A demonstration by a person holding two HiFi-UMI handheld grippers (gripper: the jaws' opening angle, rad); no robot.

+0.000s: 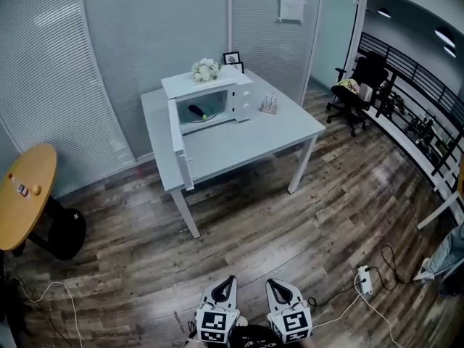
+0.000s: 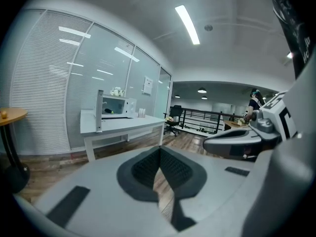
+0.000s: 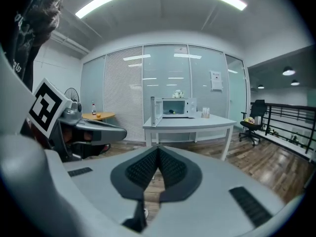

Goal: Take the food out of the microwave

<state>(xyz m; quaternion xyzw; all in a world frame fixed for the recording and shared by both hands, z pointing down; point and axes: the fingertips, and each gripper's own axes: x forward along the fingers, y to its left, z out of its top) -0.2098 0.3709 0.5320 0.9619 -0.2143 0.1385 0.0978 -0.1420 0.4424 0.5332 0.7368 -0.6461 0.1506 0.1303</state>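
Both clenched empty, left gripper (image 1: 230, 280) and right gripper (image 1: 271, 283) hang far from the microwave (image 1: 243, 96) (door open). Approach next; unclench for the food (image 1: 197, 111).

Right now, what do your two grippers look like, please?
The left gripper and right gripper look alike. Each has broad, light grey jaws that narrow to a tip, lined with black, finely ribbed pads. Each carries a cube with black-and-white square markers. No cable or sleeve shows.
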